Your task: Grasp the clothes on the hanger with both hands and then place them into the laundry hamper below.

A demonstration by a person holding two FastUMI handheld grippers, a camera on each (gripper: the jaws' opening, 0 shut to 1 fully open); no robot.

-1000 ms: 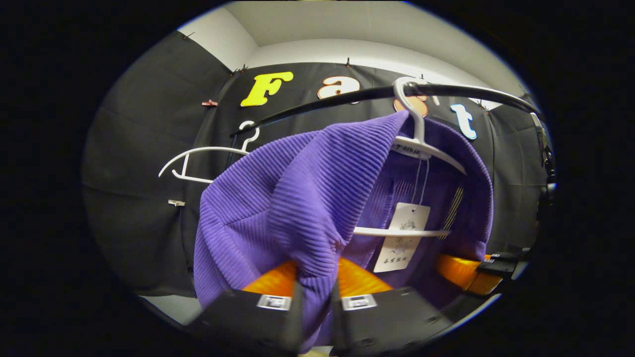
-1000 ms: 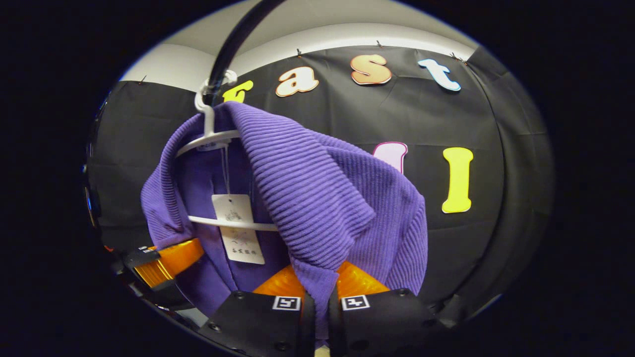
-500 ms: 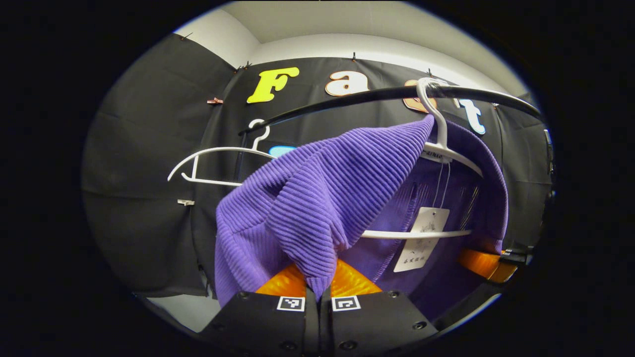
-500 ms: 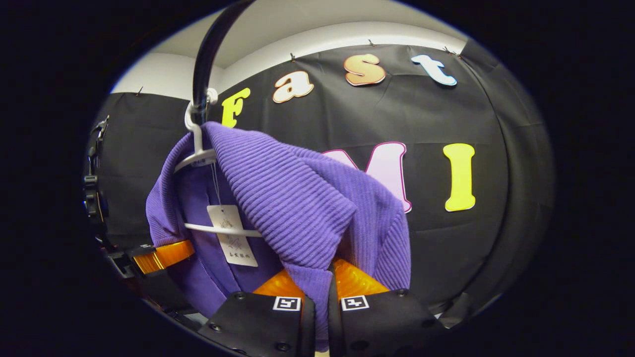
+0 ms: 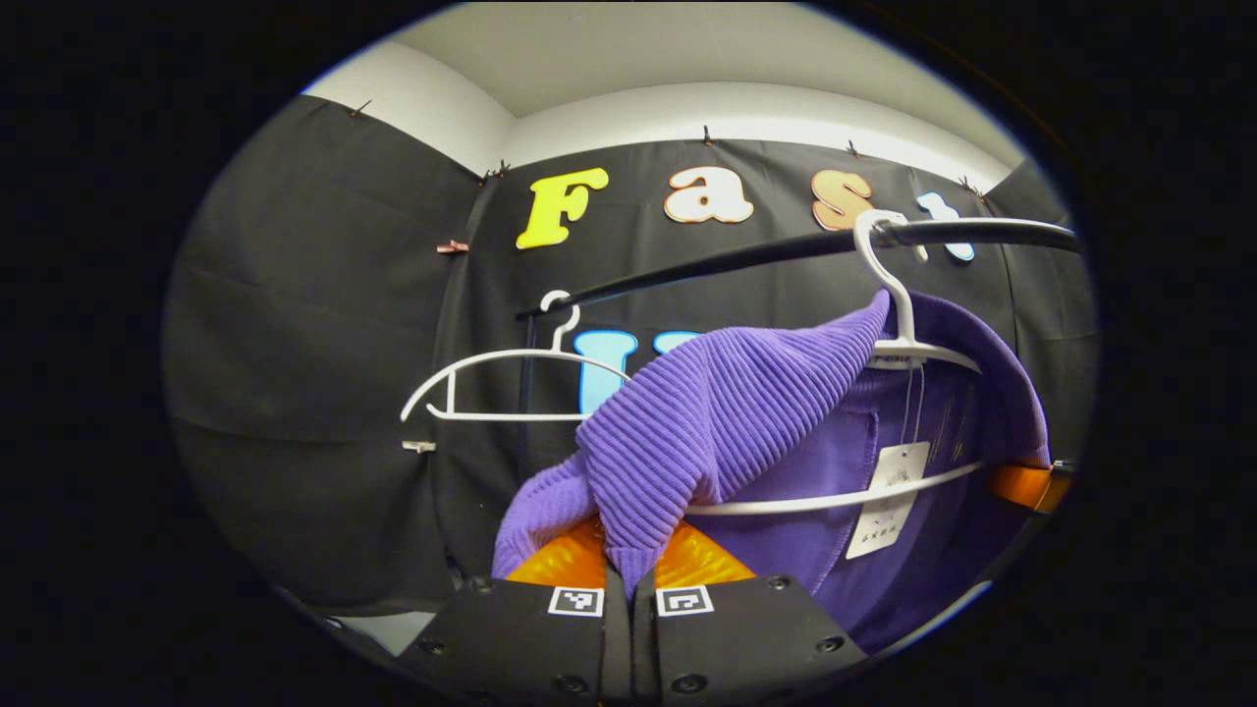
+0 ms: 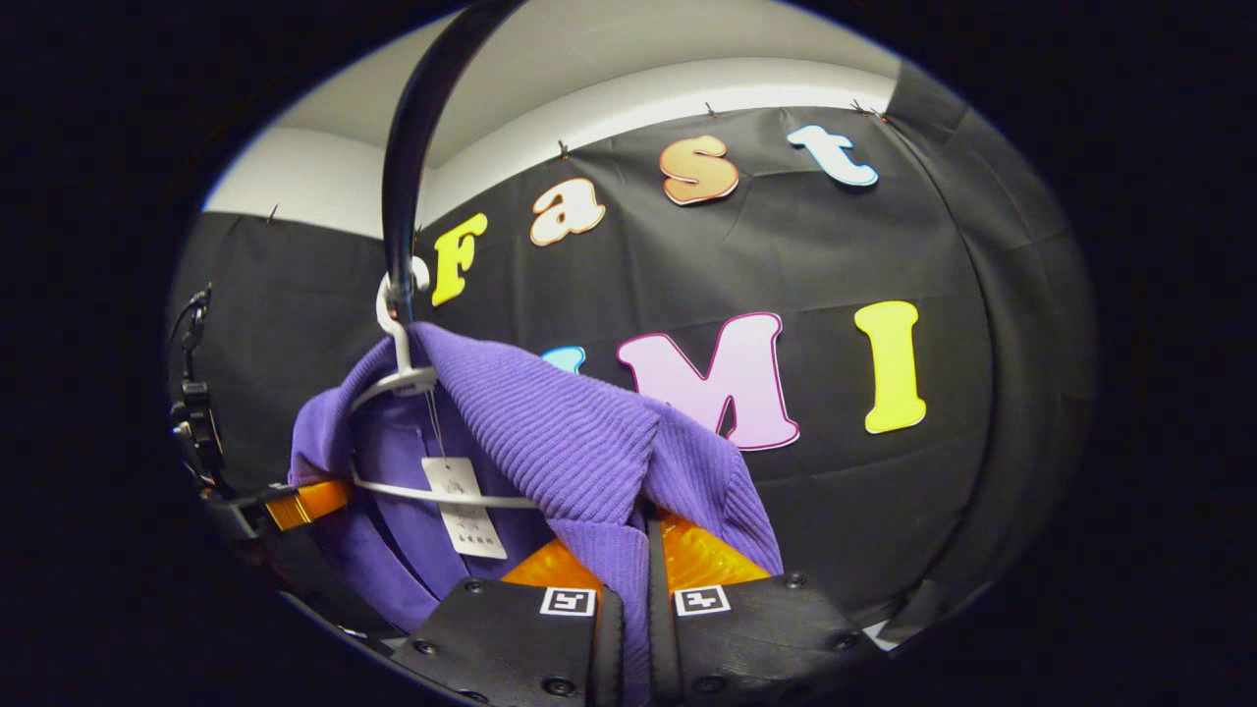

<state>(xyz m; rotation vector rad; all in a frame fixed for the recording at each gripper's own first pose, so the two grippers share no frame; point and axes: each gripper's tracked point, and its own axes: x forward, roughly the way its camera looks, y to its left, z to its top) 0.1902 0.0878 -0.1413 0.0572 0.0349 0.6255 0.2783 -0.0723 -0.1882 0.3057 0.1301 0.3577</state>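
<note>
This is a staged recording booth, not a lived-in home. Black cloth covers the walls, pinned up with small clips along its top edge, and plain white wall and ceiling show above it. A black clothes rail crosses the space, carrying a bare white hanger and a second hanger with a purple ribbed garment whose paper shop tag is still attached. In the right gripper view, the same cloth wraps the corner.
</note>
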